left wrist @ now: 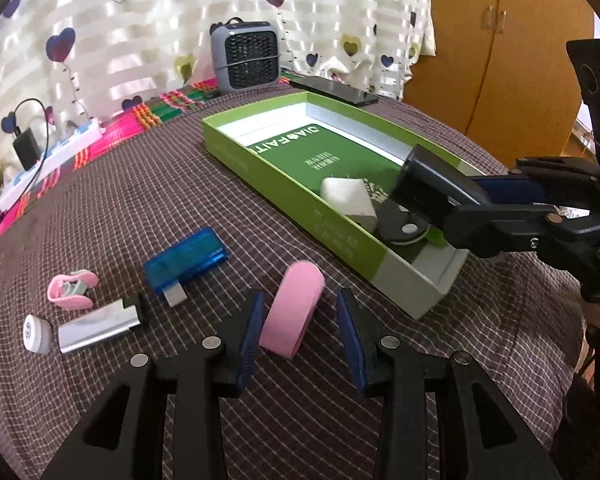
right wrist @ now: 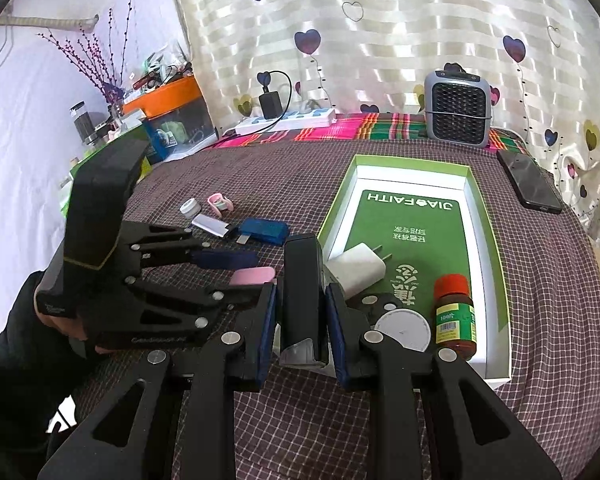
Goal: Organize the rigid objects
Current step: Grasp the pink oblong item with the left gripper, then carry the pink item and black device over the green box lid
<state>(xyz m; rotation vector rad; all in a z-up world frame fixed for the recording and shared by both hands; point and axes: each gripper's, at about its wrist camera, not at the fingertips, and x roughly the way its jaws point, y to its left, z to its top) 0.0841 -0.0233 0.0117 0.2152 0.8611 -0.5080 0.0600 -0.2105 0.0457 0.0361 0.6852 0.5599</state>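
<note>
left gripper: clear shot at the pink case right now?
Probably yes. The left gripper is open with its fingers on either side of the pink case, which lies flat on the cloth, pads not touching. Nothing sits between them; the blue USB adapter and green box stand clear.

Upside-down "JIAOFAITH" printed inside the green box (right wrist: 496,240).

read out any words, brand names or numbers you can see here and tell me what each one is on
"JIAOFAITH": white letters, upside down, on the green sheet lying in the green box.
Chinese lines below it on that sheet: too small to read.
Large white characters nearer on the sheet, partly hidden by the white charger: not readable.
Label on the small red-capped bottle: numbers blurred.
Grey print on the left gripper: blurred.
</note>
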